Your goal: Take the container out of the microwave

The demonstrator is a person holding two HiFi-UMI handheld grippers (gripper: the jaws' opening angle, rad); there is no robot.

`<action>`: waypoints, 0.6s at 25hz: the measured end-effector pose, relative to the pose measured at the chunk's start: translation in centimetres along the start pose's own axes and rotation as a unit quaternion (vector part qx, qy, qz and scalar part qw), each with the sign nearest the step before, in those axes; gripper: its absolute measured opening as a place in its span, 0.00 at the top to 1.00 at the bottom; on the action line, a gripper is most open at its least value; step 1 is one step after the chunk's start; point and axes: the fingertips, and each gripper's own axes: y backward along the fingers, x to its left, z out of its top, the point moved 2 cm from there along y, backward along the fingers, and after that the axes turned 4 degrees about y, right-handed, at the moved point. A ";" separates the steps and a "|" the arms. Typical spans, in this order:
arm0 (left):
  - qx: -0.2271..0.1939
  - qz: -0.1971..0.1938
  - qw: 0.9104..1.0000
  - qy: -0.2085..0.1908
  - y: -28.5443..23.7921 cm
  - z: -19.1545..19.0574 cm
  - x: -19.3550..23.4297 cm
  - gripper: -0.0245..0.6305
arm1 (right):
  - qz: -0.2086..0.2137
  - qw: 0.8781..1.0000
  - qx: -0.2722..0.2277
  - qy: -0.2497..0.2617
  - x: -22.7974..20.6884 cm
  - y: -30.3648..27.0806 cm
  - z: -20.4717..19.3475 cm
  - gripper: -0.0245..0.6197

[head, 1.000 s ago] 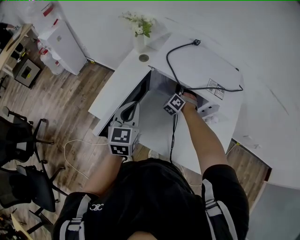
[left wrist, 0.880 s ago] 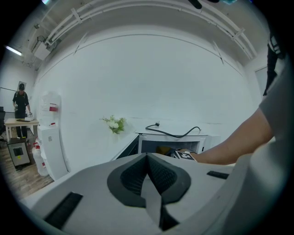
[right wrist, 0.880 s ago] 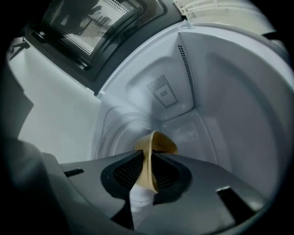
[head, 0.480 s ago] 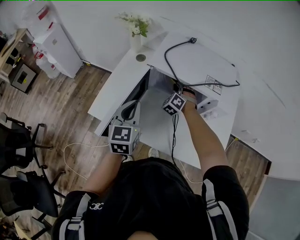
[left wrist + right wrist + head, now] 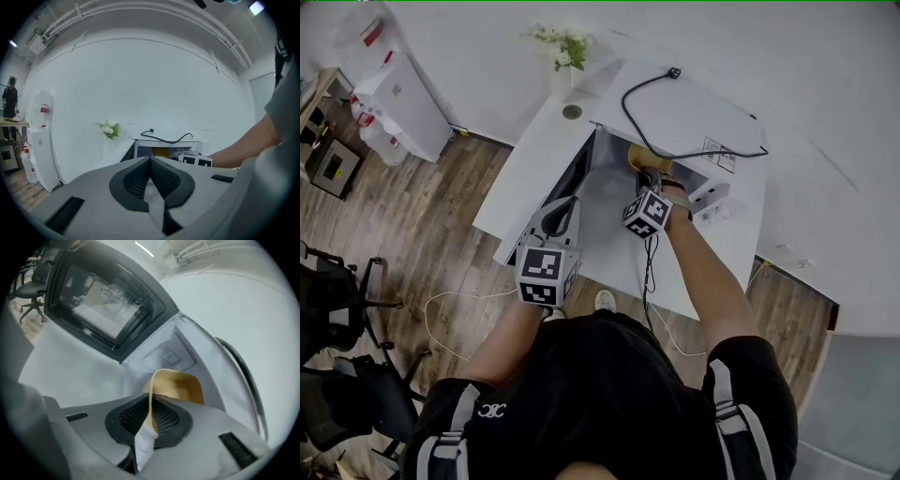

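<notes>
Standing at a white table [image 5: 532, 155], the person held a gripper in each hand in front of an open microwave [image 5: 698, 111]. The right gripper [image 5: 645, 176] reached into the mouth of the oven. Its jaws were closing on the thin side wall of a tan container [image 5: 638, 156], and the right gripper view showed that wall pinched between the two dark pads, with the rim rising just above them. There the container [image 5: 182, 386] was open-topped and sat at the front of the white cavity, in the doorway rather than deep inside. The microwave door [image 5: 96, 298] was swung wide to the left, its dark window facing the camera.

The left gripper [image 5: 562, 212] hung lower and to the left, beside the open door and well apart from the container. In its own view the left gripper [image 5: 151, 160] had its jaws together with nothing between them, pointing toward the oven from a distance.

A black cable [image 5: 625, 108] lay looped across the microwave's top. A vase of flowers [image 5: 562, 53] stood on the table's far corner, next to the microwave. A white cabinet [image 5: 398, 86] stood against the wall at the left, over the wooden floor [image 5: 412, 216].
</notes>
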 end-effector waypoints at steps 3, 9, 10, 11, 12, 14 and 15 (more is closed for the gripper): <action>0.000 -0.015 1.000 -0.001 0.6 -0.2 -0.6 0.94 | 0.008 1.000 -0.001 -0.005 0.9 1.7 0.1 0.92; 0.001 -0.044 0.999 -0.004 1.5 -0.5 -1.8 0.94 | 0.043 0.999 -0.003 -0.017 3.3 4.8 0.0 0.92; 0.003 -0.049 0.999 -0.004 1.6 -0.7 -2.0 0.94 | 0.052 0.999 -0.003 -0.014 3.8 5.3 0.0 0.92; 0.005 -0.053 0.999 -0.004 1.7 -0.8 -2.1 0.94 | 0.061 0.998 -0.003 -0.012 4.3 5.8 0.0 0.92; 0.007 -0.058 0.998 -0.004 1.9 -1.0 -2.2 0.94 | 0.070 0.997 -0.003 -0.014 4.8 6.3 0.0 0.92; 0.009 -0.069 0.998 -0.005 2.1 -1.1 -2.5 0.94 | 0.087 0.996 -0.001 -0.021 5.6 7.3 0.1 0.93; 0.009 -0.074 0.997 -0.006 2.3 -1.1 -2.6 0.94 | 0.094 0.995 0.000 -0.024 5.9 7.9 0.2 0.93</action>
